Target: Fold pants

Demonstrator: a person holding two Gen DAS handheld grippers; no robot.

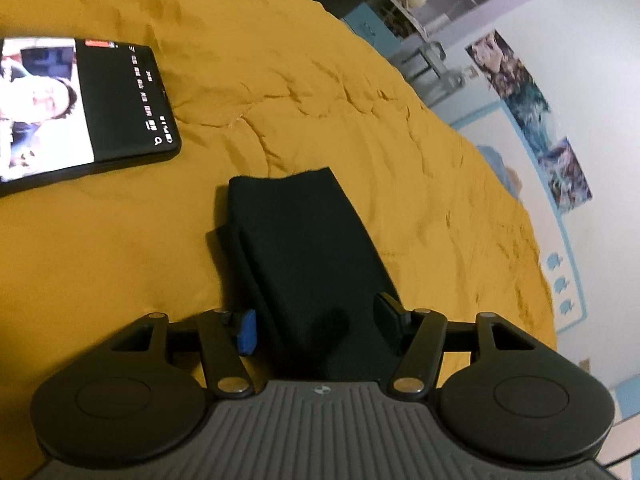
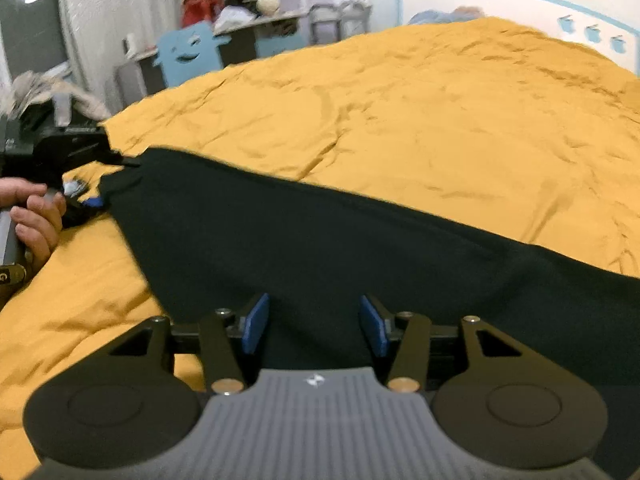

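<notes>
Lying flat on the yellow bedspread (image 2: 440, 112), the dark pants (image 2: 320, 248) stretch as a long band across the bed; in the right wrist view their long axis runs from the upper left, where the left gripper (image 2: 86, 188) sits at one end, down to the lower right edge of the frame. The left wrist view looks down the length of a narrow, already doubled strip of the pants (image 1: 304, 248), which runs straight away from the gripper to a squared-off far end.

The left gripper (image 1: 320, 326) has its jaws spread on either side of the near end of the cloth, and the fabric passes between them; whether the pads actually press on it cannot be told from here. The right gripper (image 2: 314, 326) is likewise spread, with dark cloth between and beneath its blue pads (image 2: 256, 322), not pinched as far as can be seen. Both grippers thus stand at the cloth's near edge, the left at its end and the right partway along.

A phone (image 1: 80, 108) with a lit screen lies on the bedspread to the left of the strip, well apart from it.

Judging by this, the next fold would carry one end along the long axis toward the other, and the left gripper, placed at the end, is better set for that lift.
</notes>
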